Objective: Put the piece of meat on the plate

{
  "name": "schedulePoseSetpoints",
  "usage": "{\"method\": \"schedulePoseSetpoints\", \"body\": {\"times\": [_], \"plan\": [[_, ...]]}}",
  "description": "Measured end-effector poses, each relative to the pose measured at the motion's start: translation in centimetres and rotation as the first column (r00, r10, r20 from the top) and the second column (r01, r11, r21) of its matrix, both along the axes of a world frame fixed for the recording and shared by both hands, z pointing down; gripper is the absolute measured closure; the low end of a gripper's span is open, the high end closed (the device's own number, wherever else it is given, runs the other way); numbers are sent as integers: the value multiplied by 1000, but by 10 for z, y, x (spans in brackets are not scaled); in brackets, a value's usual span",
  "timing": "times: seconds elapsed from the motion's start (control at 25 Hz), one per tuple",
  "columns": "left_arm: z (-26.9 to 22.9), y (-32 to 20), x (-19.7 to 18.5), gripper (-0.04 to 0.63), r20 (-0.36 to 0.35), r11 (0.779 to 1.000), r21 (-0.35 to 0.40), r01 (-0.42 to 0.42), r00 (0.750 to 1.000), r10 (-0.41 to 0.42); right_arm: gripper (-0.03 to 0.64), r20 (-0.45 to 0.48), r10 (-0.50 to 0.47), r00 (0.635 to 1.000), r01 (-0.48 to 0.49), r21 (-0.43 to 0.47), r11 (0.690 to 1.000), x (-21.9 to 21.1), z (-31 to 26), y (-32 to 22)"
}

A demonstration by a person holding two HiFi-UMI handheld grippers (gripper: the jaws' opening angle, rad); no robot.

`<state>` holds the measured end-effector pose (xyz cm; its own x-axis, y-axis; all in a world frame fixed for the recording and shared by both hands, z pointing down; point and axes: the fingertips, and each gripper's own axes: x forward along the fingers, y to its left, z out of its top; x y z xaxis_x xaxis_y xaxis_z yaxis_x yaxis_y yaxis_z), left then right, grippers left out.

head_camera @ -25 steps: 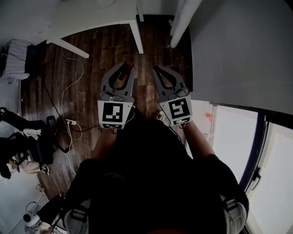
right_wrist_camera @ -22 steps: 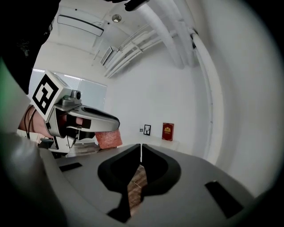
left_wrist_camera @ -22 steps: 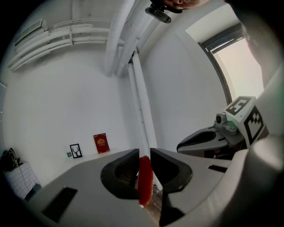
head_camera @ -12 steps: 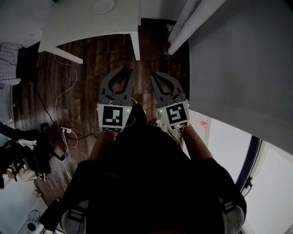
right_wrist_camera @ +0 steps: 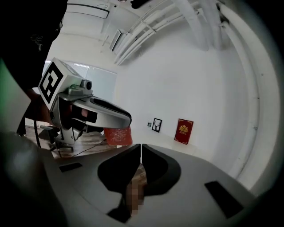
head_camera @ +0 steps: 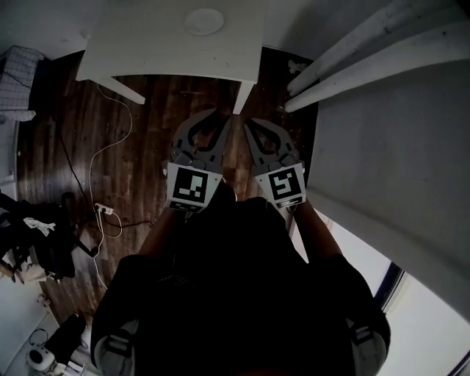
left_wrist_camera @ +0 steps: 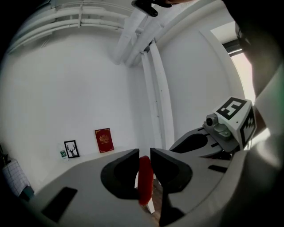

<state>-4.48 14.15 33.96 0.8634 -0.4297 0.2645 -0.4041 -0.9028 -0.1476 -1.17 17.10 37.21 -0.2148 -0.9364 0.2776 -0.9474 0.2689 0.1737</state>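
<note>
Left gripper view: my left gripper (left_wrist_camera: pixel 144 156) is clamped on the red piece of meat (left_wrist_camera: pixel 144 184), which hangs between its jaws. My right gripper (right_wrist_camera: pixel 141 150) is closed on nothing. In the head view, the plate (head_camera: pixel 204 20) sits at twelve o'clock on the white table (head_camera: pixel 132 51), beyond both grippers.
</note>
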Motion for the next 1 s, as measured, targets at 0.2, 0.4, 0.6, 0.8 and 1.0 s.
{"method": "schedulePoseSetpoints", "body": {"times": [0.2, 0.4, 0.6, 0.8, 1.0], "plan": [[-5, -36, -1, 517, 17, 1000, 18, -6, 1000, 6, 593, 19, -83, 996, 83, -12, 996, -12, 0, -39], [2, -80, 13, 517, 91, 996, 49, -72, 994, 67, 591, 45, -220, 974, 220, -7, 975, -3, 8, -86], [11, -135, 34, 517, 141, 998, 37, -56, 989, 50, 491, -10, -426, 904, 426, -42, 904, 11, 29, -146], [12, -183, 61, 517, 191, 997, 1, -73, 979, 71, 432, -77, -655, 751, 651, -81, 755, 25, 45, -210], [30, -198, 85, 517, 256, 986, -21, -166, 952, 165, 421, -149, -786, 600, 785, -78, 614, 27, 52, -247]]}}
